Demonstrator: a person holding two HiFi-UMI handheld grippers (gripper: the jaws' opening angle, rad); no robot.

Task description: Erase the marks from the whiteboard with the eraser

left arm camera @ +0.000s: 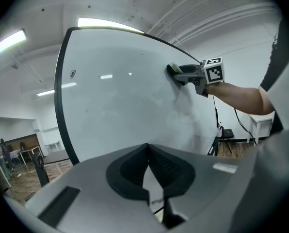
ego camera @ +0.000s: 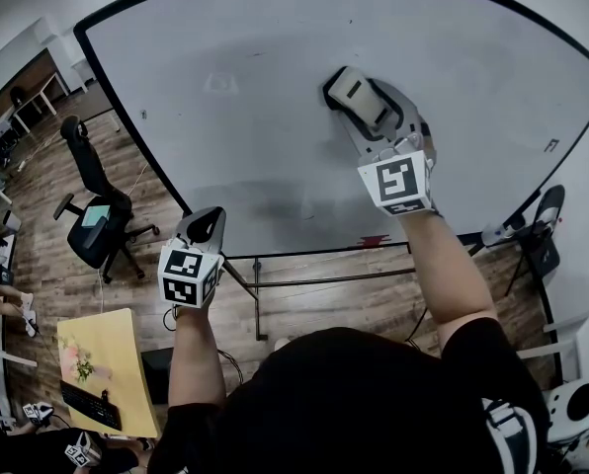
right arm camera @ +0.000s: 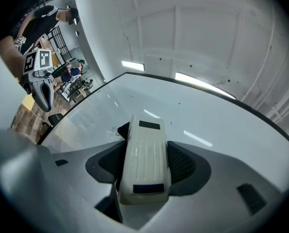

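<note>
Whiteboard (ego camera: 275, 97) upright on stand (ego camera: 314, 281), black frame. Eraser (ego camera: 357, 94) touching board, upper right. Faint grey smears (ego camera: 275, 208) low centre; red mark (ego camera: 374, 240) at bottom edge. Wood floor (ego camera: 354, 309) carries stand, chair (ego camera: 102, 215), yellow desk (ego camera: 102, 363) with keyboard (ego camera: 89, 403).

You are working in bright, even indoor light from ceiling strips (left arm camera: 8, 42), which flare at the upper left of your left gripper view and mirror as pale streaks on the whiteboard (right arm camera: 222, 125). All three views bow hard toward black, vignetted corners, and the nearest foreground looks soft.
</note>
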